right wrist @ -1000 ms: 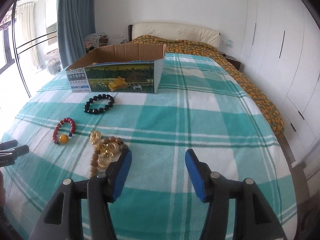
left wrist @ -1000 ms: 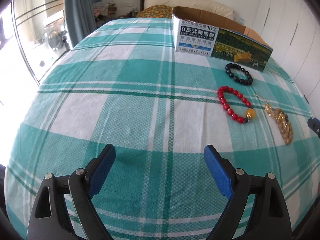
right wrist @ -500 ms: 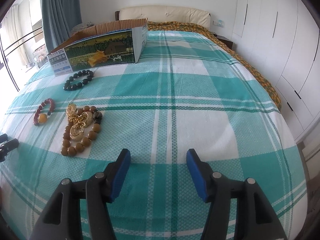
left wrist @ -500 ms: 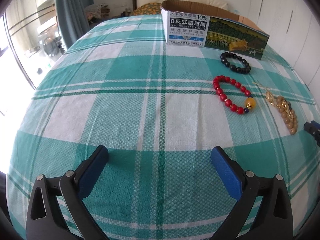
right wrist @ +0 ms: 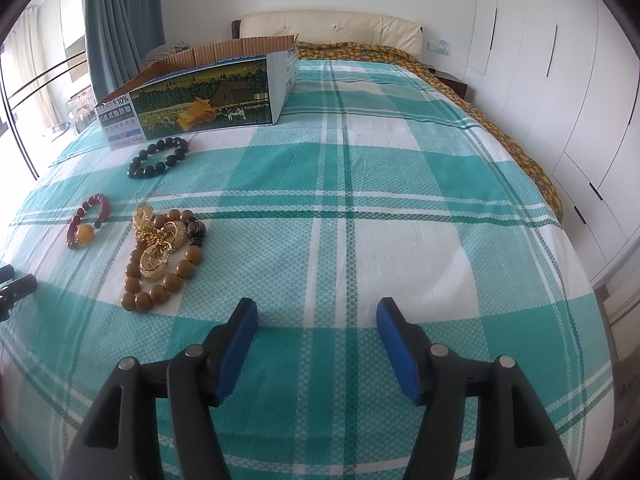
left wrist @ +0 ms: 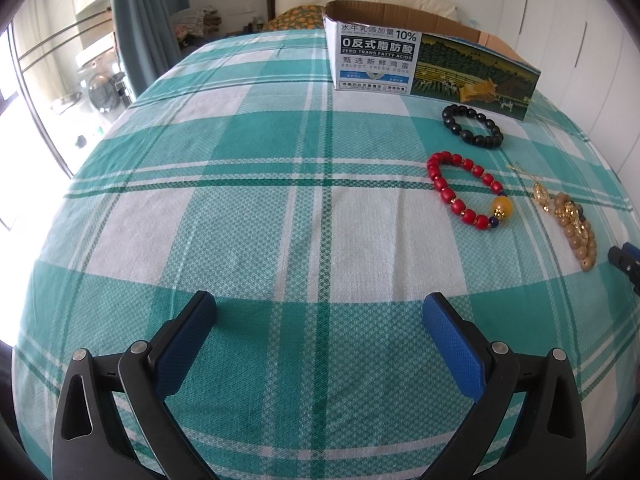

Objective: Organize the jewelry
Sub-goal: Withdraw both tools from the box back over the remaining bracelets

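On the green plaid bedspread (left wrist: 256,208) lie a black bead bracelet (left wrist: 472,126) (right wrist: 158,157), a red bead bracelet with an amber bead (left wrist: 466,196) (right wrist: 88,222), and a brown wooden bead bracelet (right wrist: 160,272) (left wrist: 576,228) with gold jewelry (right wrist: 158,246) piled on it. An open cardboard box (left wrist: 424,66) (right wrist: 200,92) stands behind them. My left gripper (left wrist: 320,312) is open and empty, near the front edge, left of the jewelry. My right gripper (right wrist: 316,316) is open and empty, right of the brown beads.
The headboard (right wrist: 332,34) and an orange patterned cover (right wrist: 480,104) lie at the far end. White wardrobes (right wrist: 560,80) stand along the right. A blue curtain (right wrist: 120,20) and window are on the left. The left gripper's tip (right wrist: 16,290) shows at the right wrist view's left edge.
Both grippers have pulled back and tilted, so the jewelry and box sit differently in view. The left gripper's jaws have opened wider. The jewelry itself has not moved.
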Tool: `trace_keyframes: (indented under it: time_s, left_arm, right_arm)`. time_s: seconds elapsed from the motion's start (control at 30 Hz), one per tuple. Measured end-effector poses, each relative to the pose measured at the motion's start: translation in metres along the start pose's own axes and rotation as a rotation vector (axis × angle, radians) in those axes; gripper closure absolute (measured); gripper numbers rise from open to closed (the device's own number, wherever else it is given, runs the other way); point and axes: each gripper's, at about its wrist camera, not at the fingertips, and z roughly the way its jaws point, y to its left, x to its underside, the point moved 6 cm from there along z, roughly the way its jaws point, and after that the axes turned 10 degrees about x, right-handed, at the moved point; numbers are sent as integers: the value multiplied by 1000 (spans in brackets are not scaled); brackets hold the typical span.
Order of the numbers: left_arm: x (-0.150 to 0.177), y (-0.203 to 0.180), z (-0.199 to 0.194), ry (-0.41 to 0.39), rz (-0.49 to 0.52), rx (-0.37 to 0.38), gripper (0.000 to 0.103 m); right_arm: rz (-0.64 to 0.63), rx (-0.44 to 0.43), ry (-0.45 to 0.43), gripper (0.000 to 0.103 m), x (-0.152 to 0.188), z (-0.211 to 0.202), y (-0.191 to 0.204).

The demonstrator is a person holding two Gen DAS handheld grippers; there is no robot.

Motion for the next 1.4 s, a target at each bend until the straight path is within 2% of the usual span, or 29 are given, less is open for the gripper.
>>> trace_keyframes:
  time_s: [1.0, 1.17, 1.3, 1.4]
  left_arm:
    - [-1, 1, 0, 0, -1, 17, 0]
    - [-8, -9, -1, -9, 2, 103, 1]
    - [-27, -25, 3, -21, -39, 182, 1]
    - [-42, -46, 8, -29, -17, 211, 1]
  right_arm:
    - [0, -1, 1, 38, -1, 0, 1]
    - [0, -1, 1, 38, -1, 0, 1]
    - [0, -1, 1, 38, -1, 0, 1]
    - [0, -2, 1, 38, -1, 0, 1]
